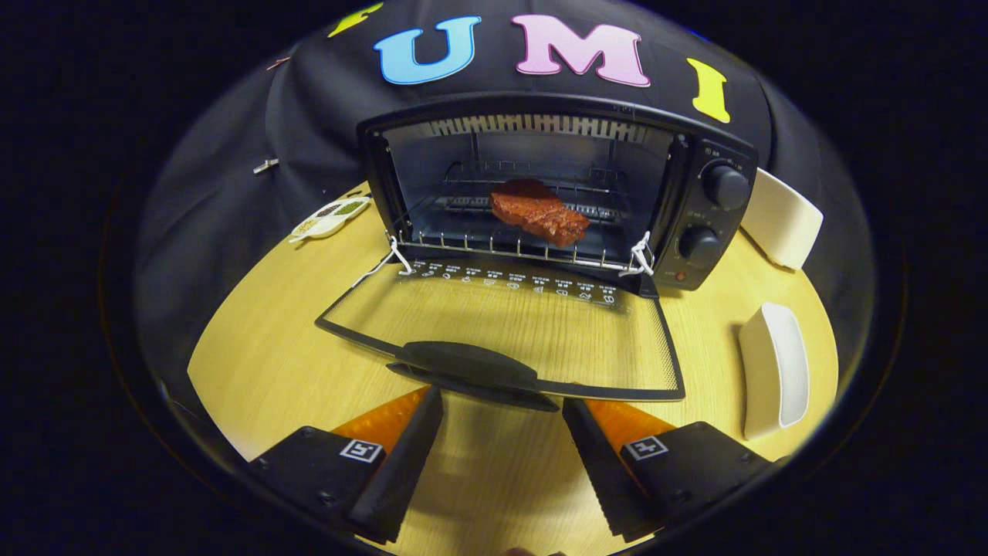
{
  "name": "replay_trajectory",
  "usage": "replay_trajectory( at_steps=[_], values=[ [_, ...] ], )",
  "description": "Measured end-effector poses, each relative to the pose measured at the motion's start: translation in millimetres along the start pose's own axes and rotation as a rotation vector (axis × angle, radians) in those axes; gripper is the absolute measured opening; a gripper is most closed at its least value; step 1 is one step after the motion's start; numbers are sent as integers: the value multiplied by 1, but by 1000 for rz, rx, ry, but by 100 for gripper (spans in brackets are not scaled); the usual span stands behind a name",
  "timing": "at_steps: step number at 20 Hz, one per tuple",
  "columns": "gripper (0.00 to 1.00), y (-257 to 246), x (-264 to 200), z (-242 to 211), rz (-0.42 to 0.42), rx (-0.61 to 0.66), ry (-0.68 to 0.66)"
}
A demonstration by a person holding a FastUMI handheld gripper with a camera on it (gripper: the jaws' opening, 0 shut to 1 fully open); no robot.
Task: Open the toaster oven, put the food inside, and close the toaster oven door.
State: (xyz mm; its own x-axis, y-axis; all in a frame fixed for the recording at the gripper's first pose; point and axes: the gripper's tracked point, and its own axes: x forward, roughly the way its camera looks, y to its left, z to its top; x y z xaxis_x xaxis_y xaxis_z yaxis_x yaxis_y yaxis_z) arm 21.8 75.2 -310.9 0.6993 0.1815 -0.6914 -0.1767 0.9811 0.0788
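Food, a reddish slab, lies on the wire rack inside the toaster oven, slightly right of centre. Door hangs fully dropped, flat over the table, glass facing up. Door handle sits on the near edge, its long axis running left to right, crosswise to the fingers. Gripper spread wide, holding nothing; handle just ahead of and between the fingertips, apart from both. Judgement: loading done, closing remains. The move likely means getting under or behind that near edge and swinging it up and away toward the oven. White dishes right of the door, control knobs on the oven's right side, small sauce tray far left.
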Motion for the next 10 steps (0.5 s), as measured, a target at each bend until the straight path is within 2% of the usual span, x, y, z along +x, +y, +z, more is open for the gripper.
replay_trajectory(
  at_steps=[2, 4, 7, 10],
  values=[
    [98, 3, -16, 0, 15, -22, -36],
    [98, 5, -29, 18, 26, -53, -82],
    [98, 2, -29, 73, 29, -73, -143],
    [97, -1, -30, 100, 36, -69, -187]
  ],
)
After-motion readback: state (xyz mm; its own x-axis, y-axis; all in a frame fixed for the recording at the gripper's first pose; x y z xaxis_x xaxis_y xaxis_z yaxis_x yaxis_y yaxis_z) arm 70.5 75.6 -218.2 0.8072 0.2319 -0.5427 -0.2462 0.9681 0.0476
